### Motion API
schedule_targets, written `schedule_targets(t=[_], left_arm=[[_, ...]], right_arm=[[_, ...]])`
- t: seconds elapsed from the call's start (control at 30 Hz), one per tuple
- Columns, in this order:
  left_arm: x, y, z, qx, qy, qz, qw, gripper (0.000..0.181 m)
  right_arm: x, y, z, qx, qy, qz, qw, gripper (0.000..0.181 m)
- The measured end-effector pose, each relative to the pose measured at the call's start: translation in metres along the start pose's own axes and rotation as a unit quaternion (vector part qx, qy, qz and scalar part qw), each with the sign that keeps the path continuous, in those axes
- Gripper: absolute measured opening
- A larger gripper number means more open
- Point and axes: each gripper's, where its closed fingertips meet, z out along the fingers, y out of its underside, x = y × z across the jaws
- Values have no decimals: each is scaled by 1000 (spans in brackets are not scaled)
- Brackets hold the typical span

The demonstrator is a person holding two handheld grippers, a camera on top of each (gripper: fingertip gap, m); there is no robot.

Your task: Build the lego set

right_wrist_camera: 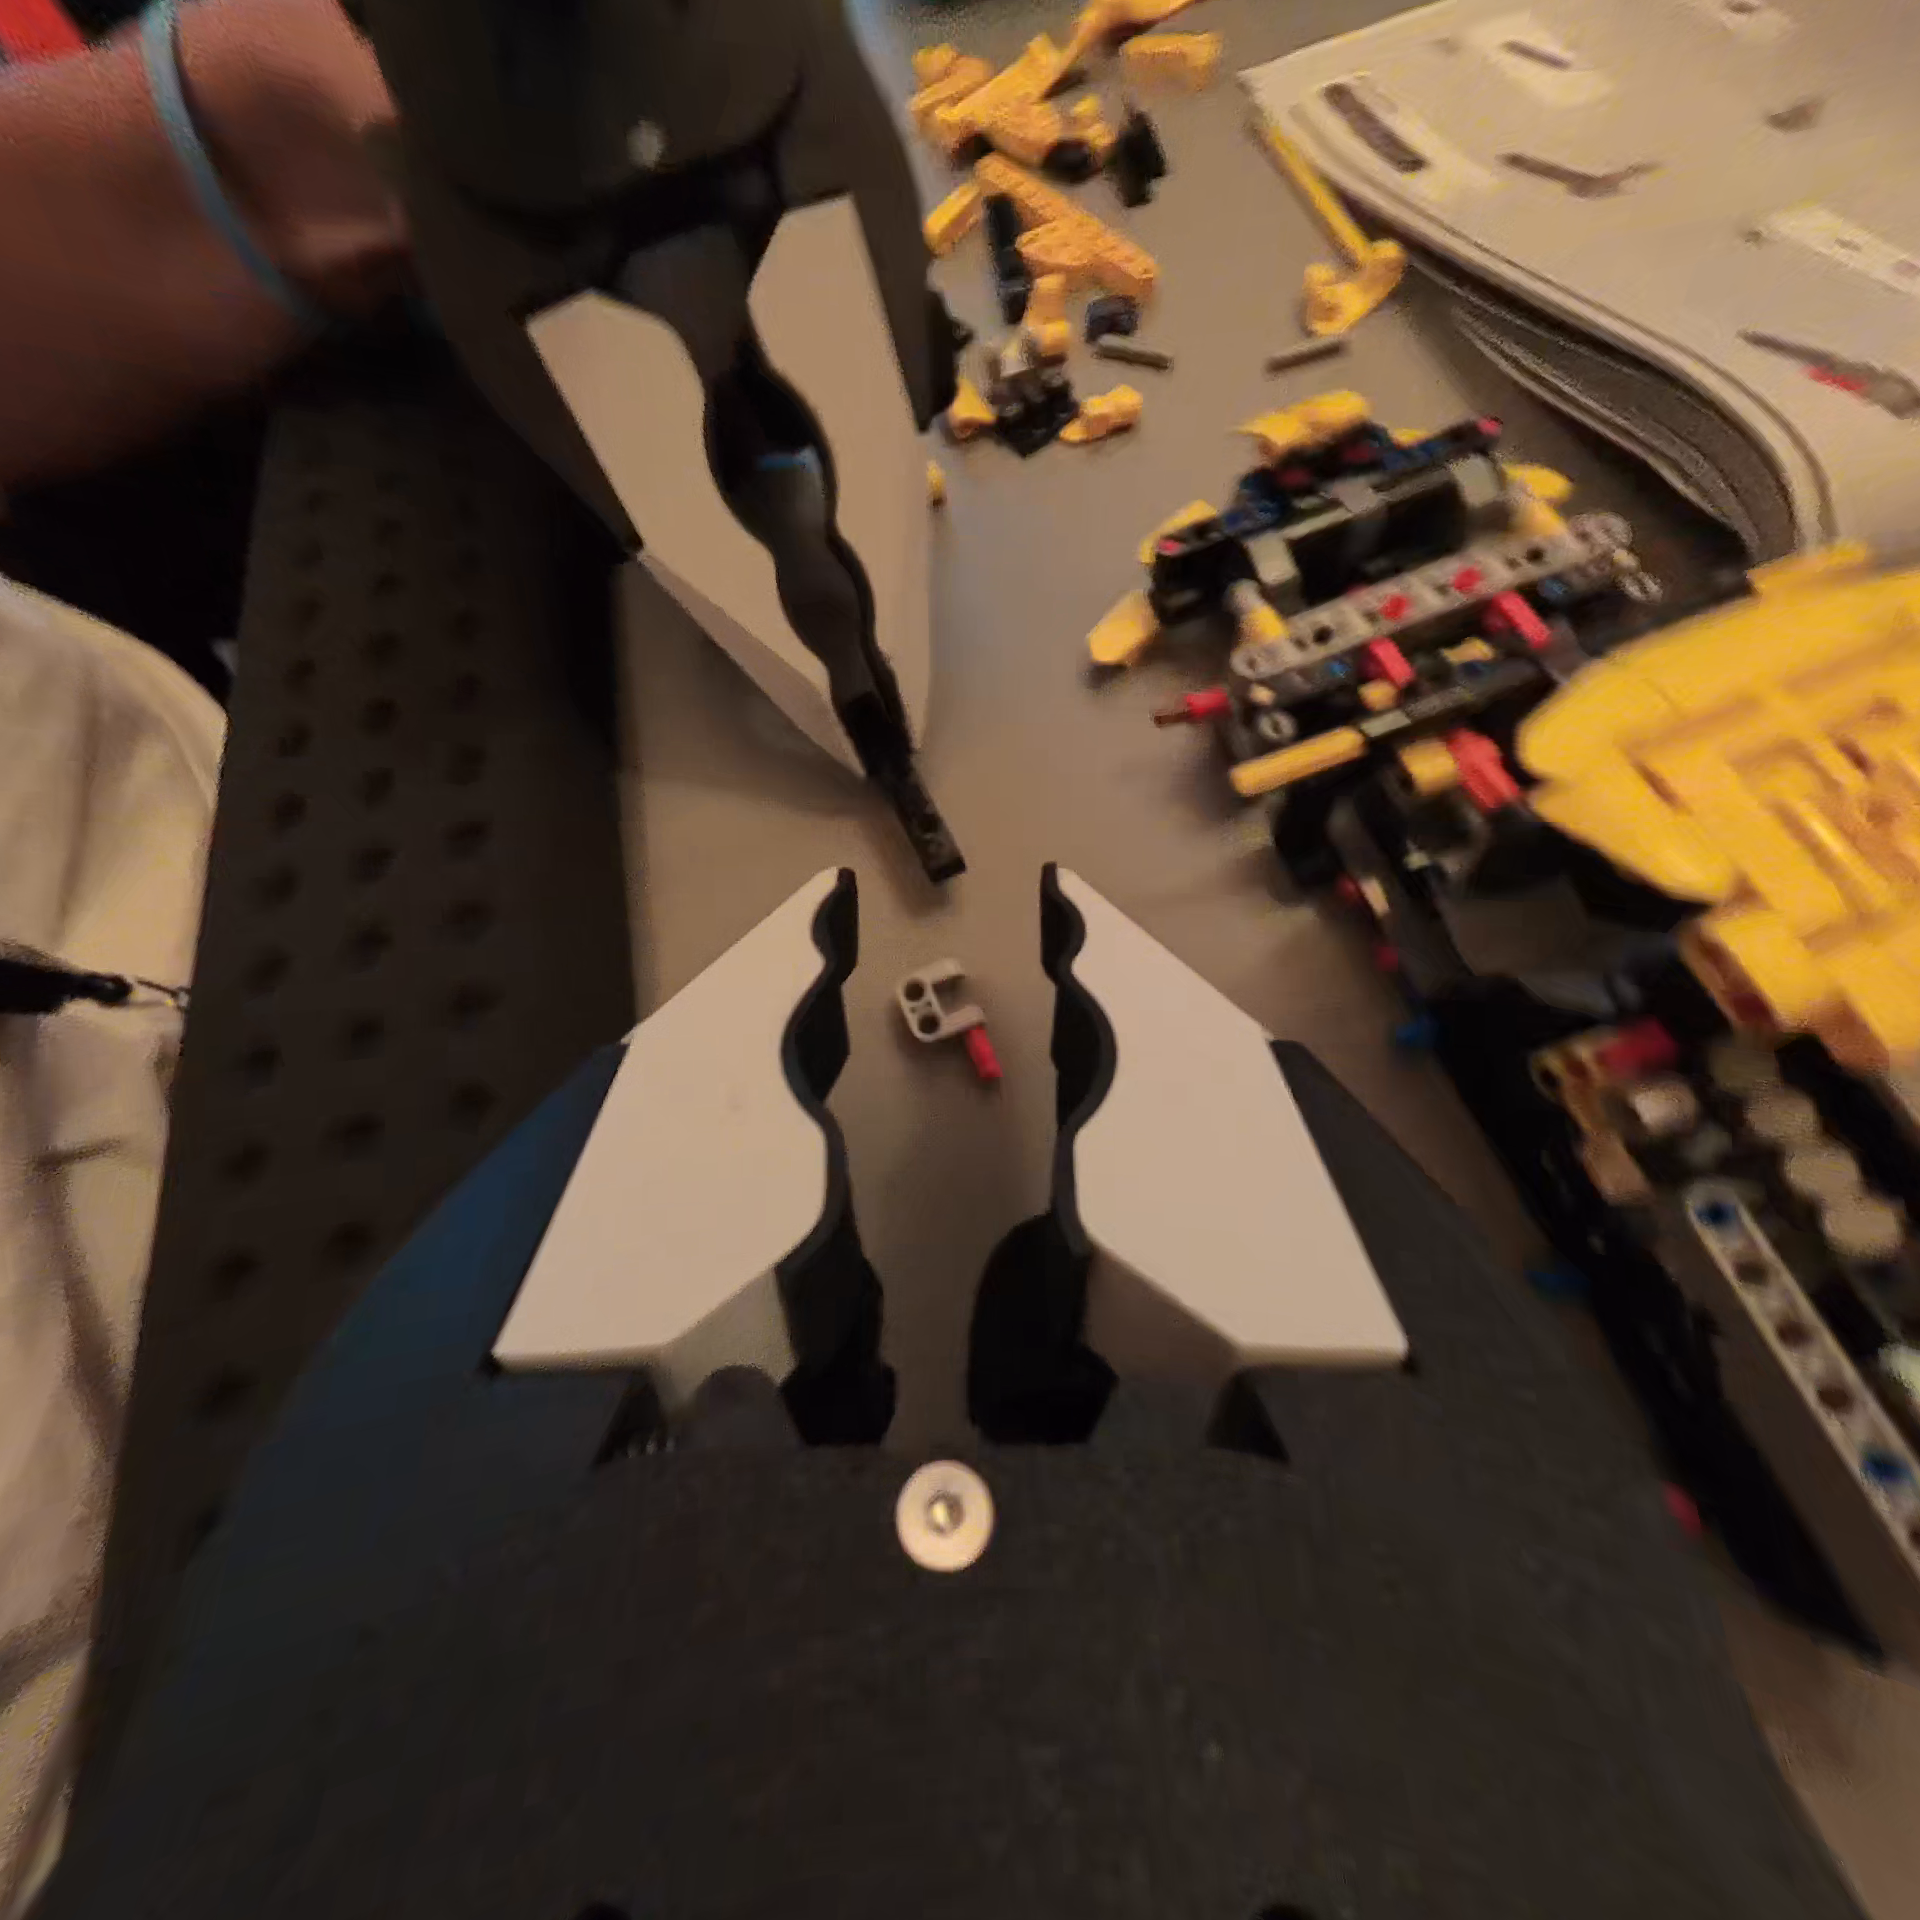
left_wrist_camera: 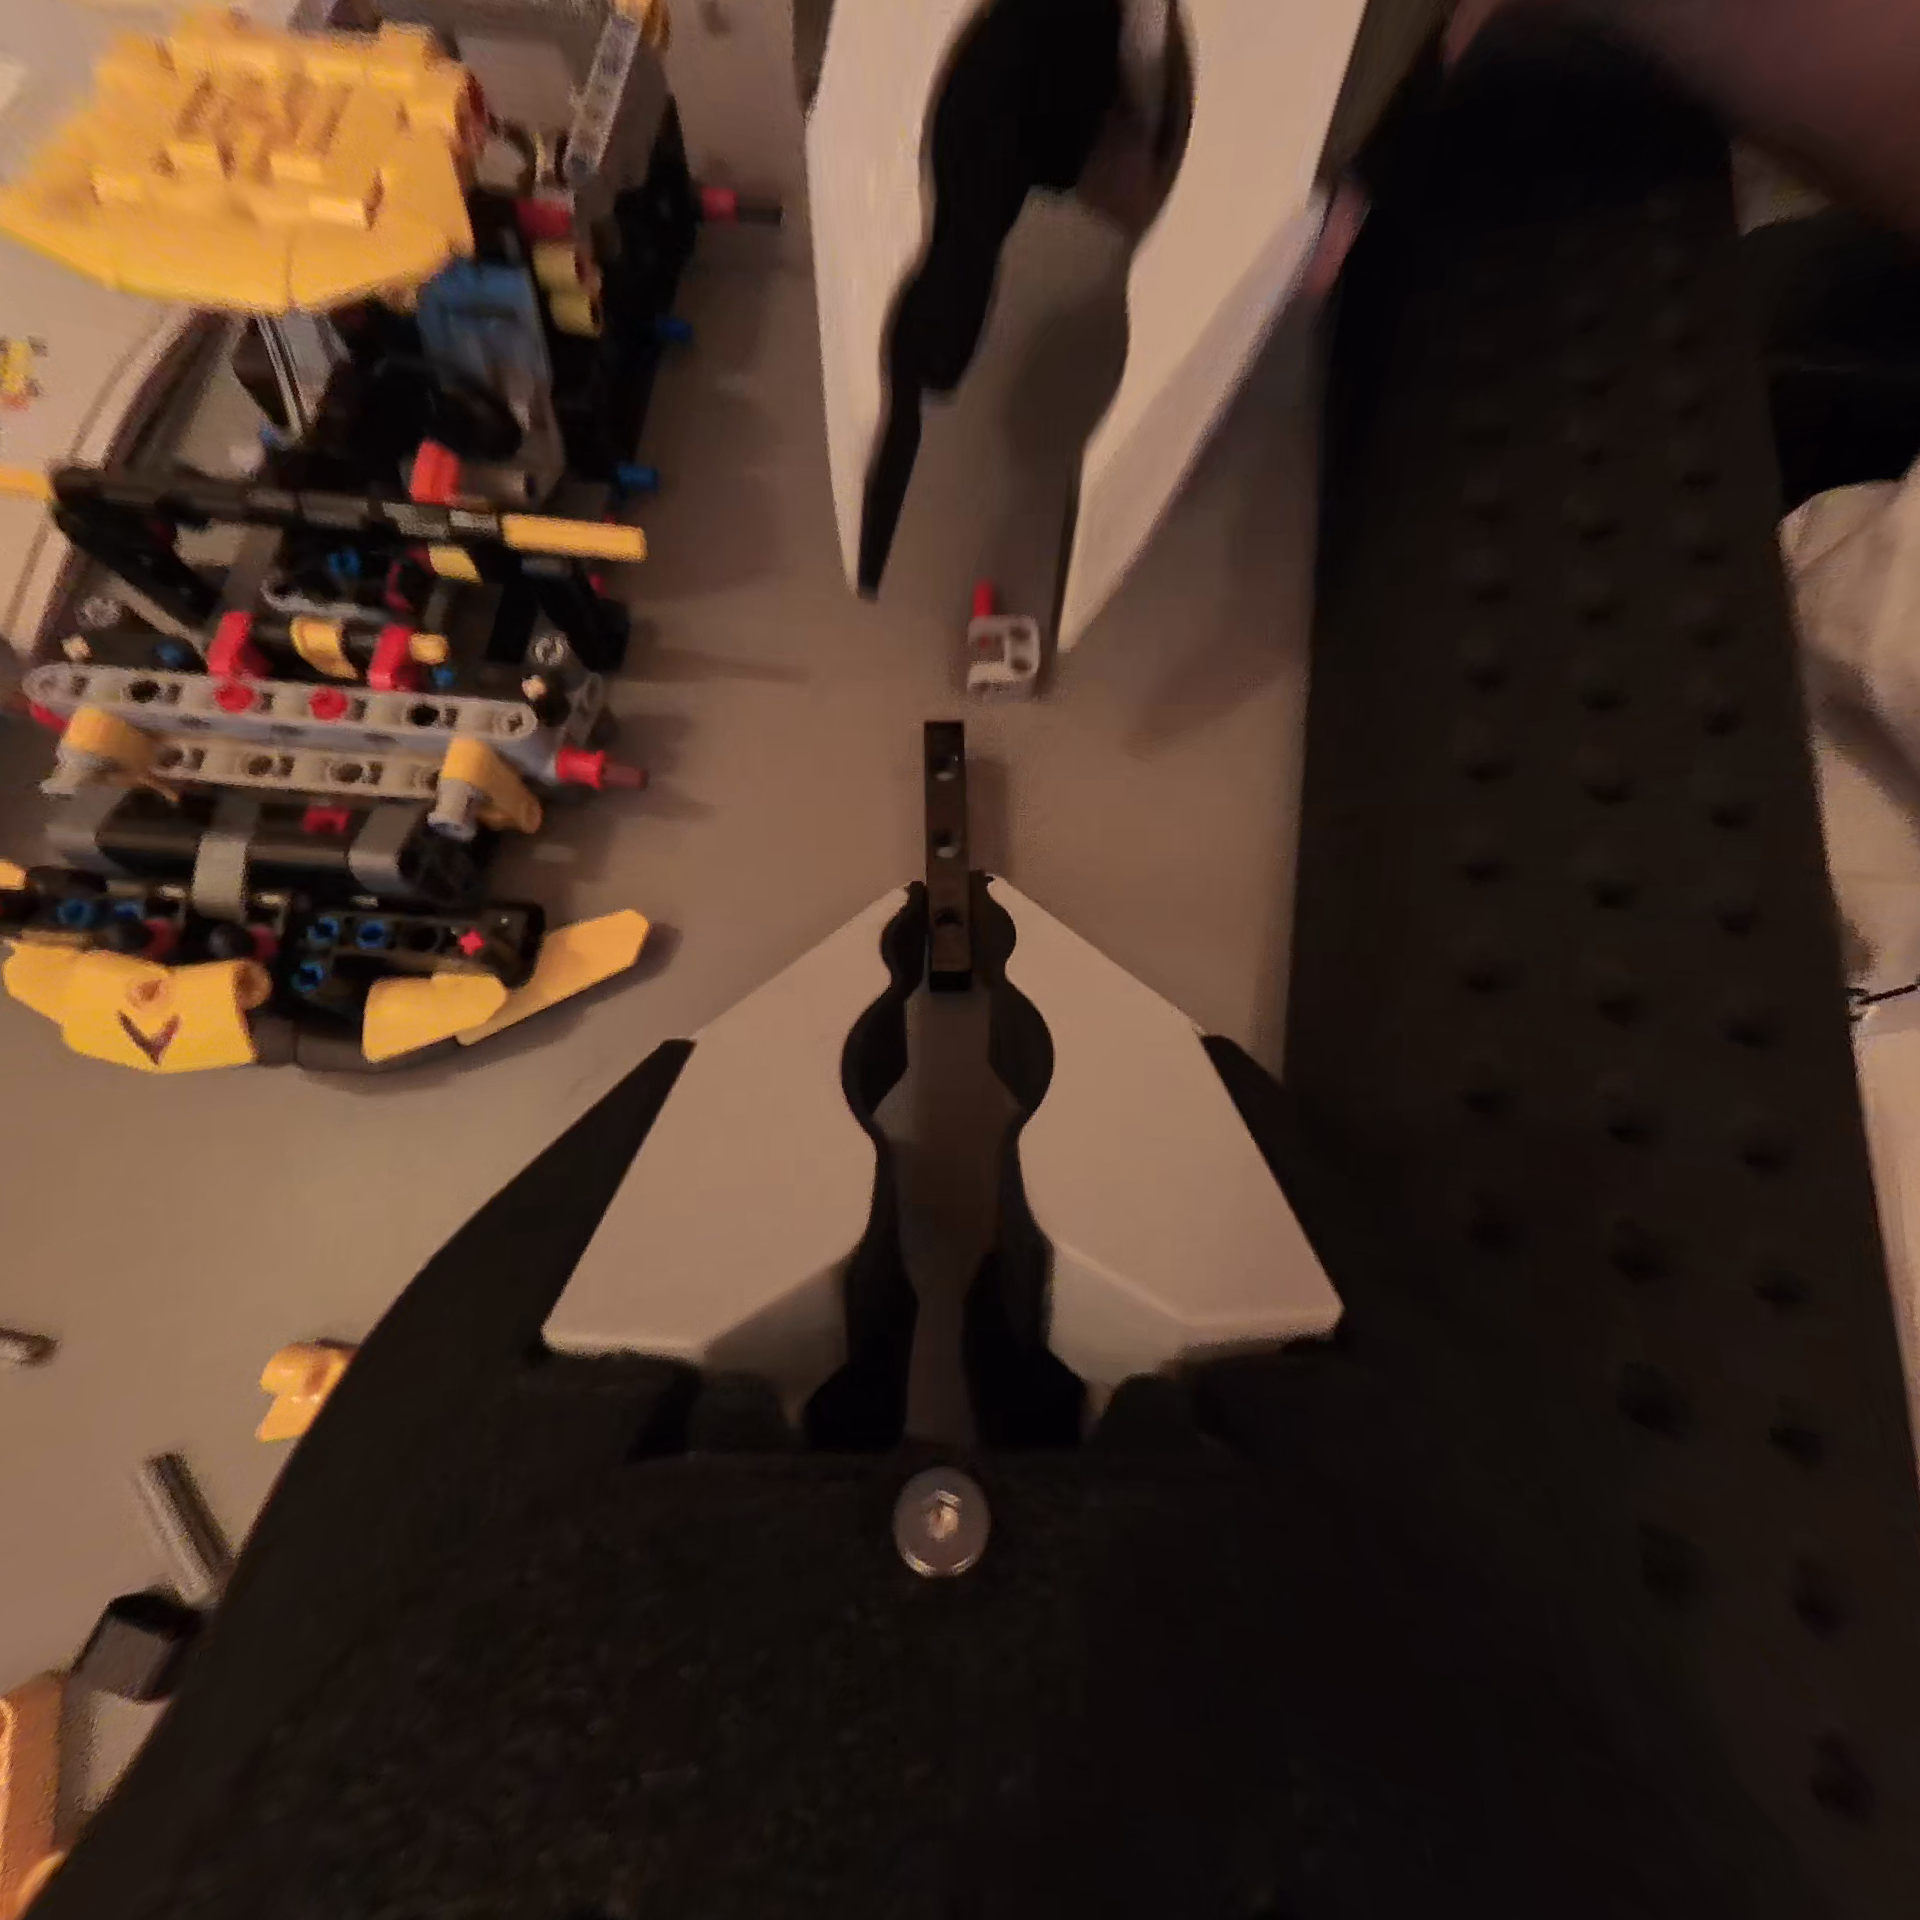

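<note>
Pinching one narrow black plastic beam with a row of holes, the left gripper has its two grey fingers closed tight on the beam's near end, so most of the beam sticks out forward over the grey tabletop. Three holes show along its upper face in the left wrist view. From the right wrist view the same beam points down toward the table from the left gripper, its tip near the surface; whether it touches cannot be told.

The right gripper is spread wide, holding nothing. Between its two fingers, lying on the table, is one small light-grey connector piece with one red pin sticking out of its side. In the left wrist view that connector sits just beyond the beam's tip, apart from it, beside the tip of one of the right gripper's fingers.

One large part-built model in yellow, black and grey, with red and blue pins, stands to the left gripper's left. Loose yellow and black pieces lie scattered farther off, too blurred to count, beside one stack of open paper booklets. One dark perforated strip runs along the table edge. A person's wrist with one light band shows behind the left gripper.
</note>
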Motion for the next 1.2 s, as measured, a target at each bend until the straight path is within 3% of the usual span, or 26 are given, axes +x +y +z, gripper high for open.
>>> schedule_targets(t=[0.1, 0.2, 0.3, 0.43, 0.53, 0.8, 1.2], left_arm=[[8, -16, -9, 28, 12, 12, 999, 7], [13, -22, -15, 39, 18, 17, 999, 7], [15, -32, -23, 76, 23, 11, 997, 7], [13, -59, -42, 174, 29, -7, 984, 10], [16, -68, -48, 201, 40, -8, 979, 12], [17, -64, -45, 195, 41, -14, 980, 16], [23, -71, -40, 214, 53, -15, 975, 9]], right_arm=[[-12, 1, 13, -35, -21, -49, 998, 25], [-18, -14, 9, 4, -29, -64, 997, 9], [-22, -13, 7, 2, -43, -57, 997, 8], [-26, -37, -9, 93, -78, -15, 992, 7], [-29, -45, -13, 123, -92, -6, 988, 7], [-32, -51, -16, 145, -100, -9, 984, 7], [-34, -54, -18, 156, -113, -8, 981, 7]])
